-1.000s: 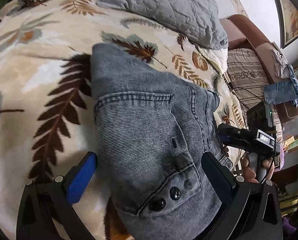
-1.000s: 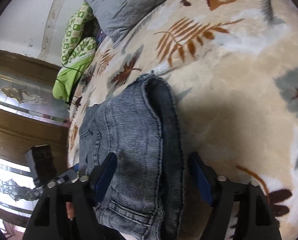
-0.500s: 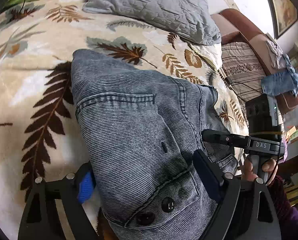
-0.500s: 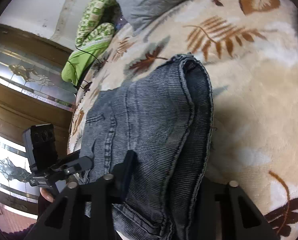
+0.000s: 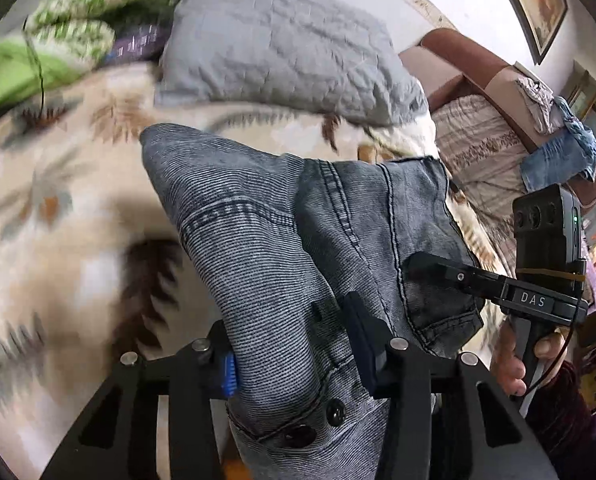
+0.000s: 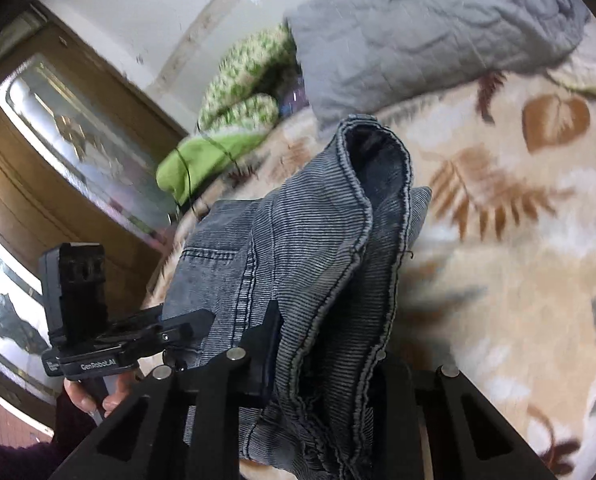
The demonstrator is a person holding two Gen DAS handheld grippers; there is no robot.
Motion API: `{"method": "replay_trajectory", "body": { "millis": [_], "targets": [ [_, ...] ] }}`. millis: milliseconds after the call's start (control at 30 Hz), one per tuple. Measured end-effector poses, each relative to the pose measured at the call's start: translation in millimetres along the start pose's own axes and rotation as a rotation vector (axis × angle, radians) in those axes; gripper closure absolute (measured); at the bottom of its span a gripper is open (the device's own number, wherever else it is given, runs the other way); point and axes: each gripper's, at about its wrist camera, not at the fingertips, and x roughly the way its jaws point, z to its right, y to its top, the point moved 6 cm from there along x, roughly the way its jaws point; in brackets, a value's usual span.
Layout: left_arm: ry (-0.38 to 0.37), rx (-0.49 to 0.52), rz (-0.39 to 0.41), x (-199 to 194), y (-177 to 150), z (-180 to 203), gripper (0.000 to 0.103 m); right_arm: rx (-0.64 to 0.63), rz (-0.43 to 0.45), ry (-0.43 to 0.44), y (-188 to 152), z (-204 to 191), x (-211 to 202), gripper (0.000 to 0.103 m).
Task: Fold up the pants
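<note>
Pants clamped in both grippers: left gripper has just closed on the buttoned waistband end, right gripper on the bunched hems, the bundle raised above the blanket. Lifting both ends level should keep layers aligned. Denim ribbed, grey-blue, thick-seamed; blanket plush, leaf-printed; pillow quilted.

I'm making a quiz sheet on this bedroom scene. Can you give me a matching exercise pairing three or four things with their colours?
Things:
1. pants
2. pillow
3. bedspread
4. blanket

Colours:
a. bright green
b. cream with brown leaves
c. plain grey, quilted
d. faded blue-grey denim

Pairs: 1-d, 2-c, 3-b, 4-a
</note>
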Motion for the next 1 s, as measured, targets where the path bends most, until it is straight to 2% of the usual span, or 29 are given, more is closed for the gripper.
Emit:
{"method": "replay_trajectory", "body": {
  "millis": [233,367,400,467,533,600,633,700,833,900,1000],
  "targets": [
    [0.077,0.01,0.047,29,85,-22,0.056,0.032,0.084,-0.012,80,15,25,0.078],
    [0.132,-0.039,-0.009,73,103,-55,0.056,0.095,0.062,-0.03,104,42,66,0.077],
    [0.161,-0.059,-0.038,88,101,-67,0.056,0.121,0.037,-0.068,105,56,83,0.076],
    [0.232,-0.082,-0.067,110,95,-84,0.055,0.149,-0.02,-0.131,99,75,106,0.072],
    [0.282,-0.103,-0.063,116,89,-95,0.053,0.156,-0.04,-0.21,94,89,118,0.053],
    [0.298,-0.11,-0.04,107,87,-93,0.053,0.153,-0.035,-0.227,93,89,114,0.049],
    [0.329,-0.092,-0.027,98,87,-89,0.052,0.14,-0.022,-0.231,95,83,106,0.049],
    [0.421,-0.074,0.022,73,88,-82,0.044,0.11,0.027,-0.25,98,73,83,0.048],
    [0.566,-0.048,0.224,-6,74,-49,0.025,-0.022,0.188,-0.33,93,31,16,0.043],
    [0.603,-0.032,0.297,-33,64,-33,0.021,-0.118,0.291,-0.354,80,0,-20,0.038],
    [0.693,-0.022,0.375,-78,40,-6,0.014,-0.18,0.409,-0.373,52,-33,-59,0.033]
  ]
}}
